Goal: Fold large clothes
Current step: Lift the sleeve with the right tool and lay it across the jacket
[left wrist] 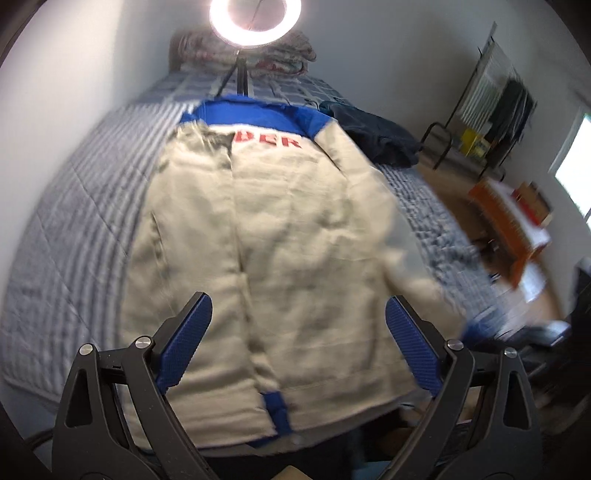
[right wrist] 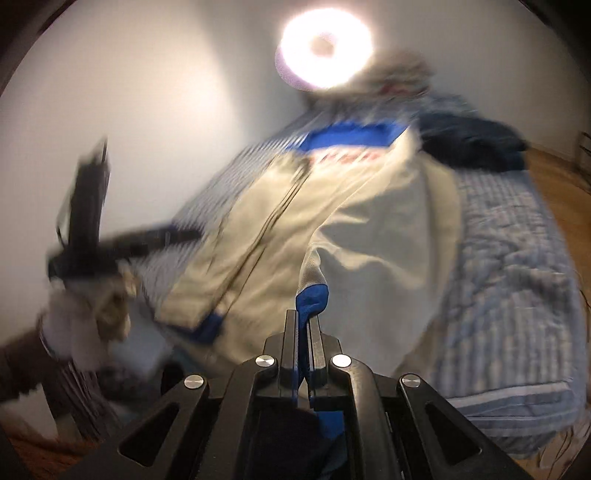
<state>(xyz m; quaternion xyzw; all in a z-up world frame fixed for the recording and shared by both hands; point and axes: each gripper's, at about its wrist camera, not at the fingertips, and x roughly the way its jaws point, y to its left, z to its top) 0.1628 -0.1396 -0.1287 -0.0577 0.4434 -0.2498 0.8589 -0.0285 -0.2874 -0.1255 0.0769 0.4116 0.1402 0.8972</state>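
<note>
Cream woven jacket [left wrist: 288, 236], blue ribbed trim, spread on striped bed [left wrist: 74, 206]; left gripper [left wrist: 298, 332] open, right gripper [right wrist: 303, 319] clamping blue cuff [right wrist: 312, 301].

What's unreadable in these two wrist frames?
- Red lettering on the jacket: left wrist view, first letters covered by a fold, rest blurred.
- Blue cuff in the right gripper: right wrist view, its lower part hidden by the shut jaws.
- Left gripper: right wrist view, motion-blurred.
- Bedding pile: left wrist view, washed out by the ring light.
</note>
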